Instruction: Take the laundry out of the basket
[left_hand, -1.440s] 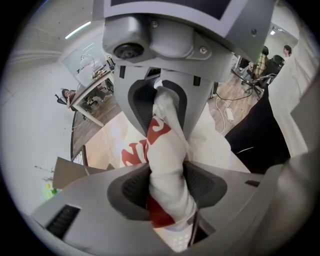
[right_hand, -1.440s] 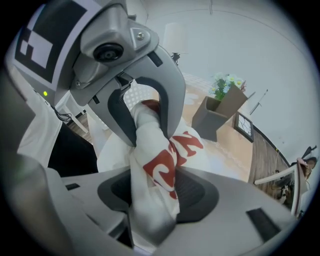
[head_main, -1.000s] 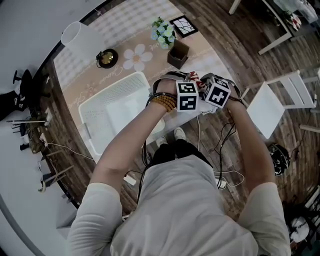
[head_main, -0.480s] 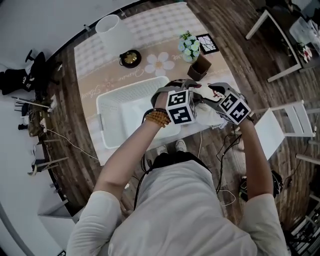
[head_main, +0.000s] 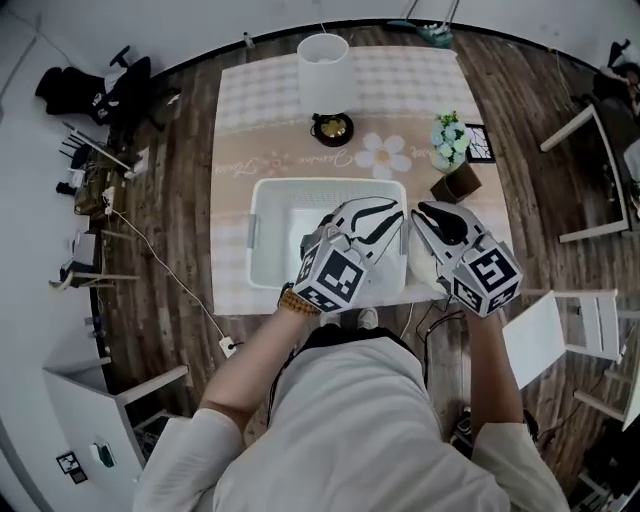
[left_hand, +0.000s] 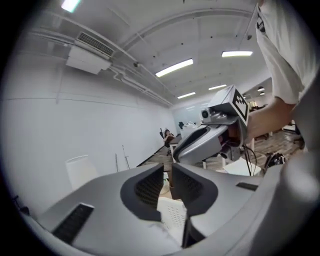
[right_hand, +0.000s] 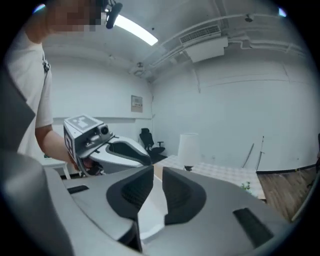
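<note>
Dark wooden plank floor (head_main: 170, 200) all around, and in the middle a worktop (head_main: 400, 80) under a pale checked cloth. A white lampshade (head_main: 323, 60) stands at its far edge, with a small flower pot (head_main: 449, 135) to the right. A white chair (head_main: 540, 335) sits off to the right. White walls (left_hand: 60, 130), strip lights (left_hand: 174, 67) glowing overhead, an air-conditioning unit (left_hand: 87, 59) mounted high up.

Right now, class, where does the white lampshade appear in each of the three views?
Head view: lampshade top centre, at the table's far end.
Left gripper view: lampshade lower left, left of the jaws.
Right gripper view: lampshade near centre, just above the jaws, to their right.
Shared landmark: the white wall behind it.
</note>
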